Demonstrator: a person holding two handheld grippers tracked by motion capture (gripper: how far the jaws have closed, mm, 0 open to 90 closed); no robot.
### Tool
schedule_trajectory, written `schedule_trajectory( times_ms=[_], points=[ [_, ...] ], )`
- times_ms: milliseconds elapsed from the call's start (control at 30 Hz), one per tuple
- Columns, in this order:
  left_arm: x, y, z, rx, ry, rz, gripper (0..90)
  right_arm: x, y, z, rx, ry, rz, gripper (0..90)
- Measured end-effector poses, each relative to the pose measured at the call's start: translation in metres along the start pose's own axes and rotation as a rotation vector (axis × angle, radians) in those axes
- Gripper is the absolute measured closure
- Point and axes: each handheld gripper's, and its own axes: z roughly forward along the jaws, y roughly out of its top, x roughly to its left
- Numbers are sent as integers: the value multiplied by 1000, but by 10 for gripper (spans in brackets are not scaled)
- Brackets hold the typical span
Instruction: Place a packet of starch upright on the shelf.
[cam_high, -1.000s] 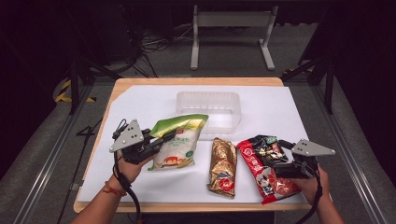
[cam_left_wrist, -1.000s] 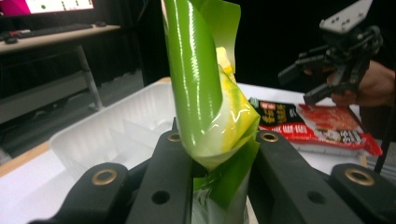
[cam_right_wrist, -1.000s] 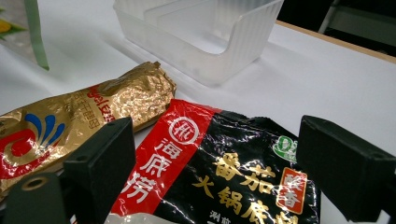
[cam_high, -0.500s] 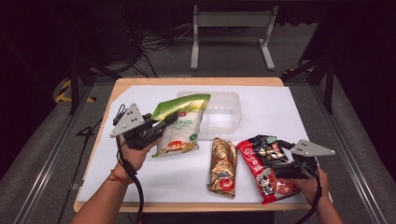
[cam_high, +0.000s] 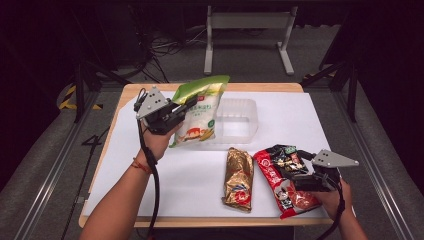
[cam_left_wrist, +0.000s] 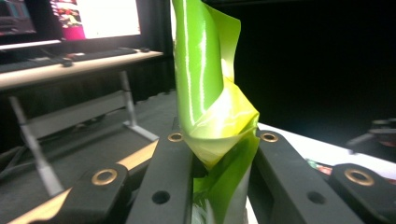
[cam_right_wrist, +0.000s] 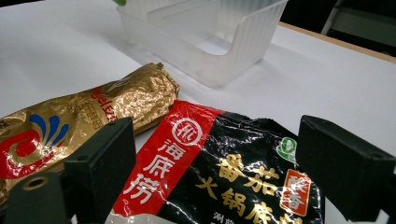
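My left gripper (cam_high: 186, 105) is shut on the edge of a green and white snack bag (cam_high: 201, 111) and holds it in the air, tilted, beside the left end of a clear plastic tub (cam_high: 248, 119). In the left gripper view the crumpled green bag (cam_left_wrist: 205, 93) is pinched between the jaws of the left gripper (cam_left_wrist: 210, 158). My right gripper (cam_high: 296, 172) stands open low over a red and black packet (cam_high: 280, 177) at the front right. In the right gripper view, the right gripper (cam_right_wrist: 224, 175) has its jaws spread on either side of that packet (cam_right_wrist: 187, 140).
A gold foil packet (cam_high: 238, 177) lies flat left of the red packet, and is also seen in the right gripper view (cam_right_wrist: 70, 126). The tub (cam_right_wrist: 224, 51) sits at the middle back of the white sheet (cam_high: 175, 185). Wooden table edges (cam_high: 125, 100) frame the sheet.
My left gripper has lifted the green bag off the table and carried it back and up toward the tub. The right gripper has stayed over the red packet.
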Motion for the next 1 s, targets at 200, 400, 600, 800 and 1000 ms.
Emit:
schedule_trajectory(
  times_ms=[200,400,600,800,1000],
  points=[
    [13,8,24,17,77,-8,835,-1,-1,1,4,-1,-1,129],
    [24,10,40,35,127,-32,835,-1,-1,0,3,-3,-2,128],
    [33,3,56,51,188,-66,835,-1,-1,1,8,-1,1,128],
    [41,-6,68,53,232,-100,836,-1,-2,1,10,-1,-1,127],
    [40,-11,85,66,268,-104,836,-1,-2,1,11,-3,-2,127]
  ],
)
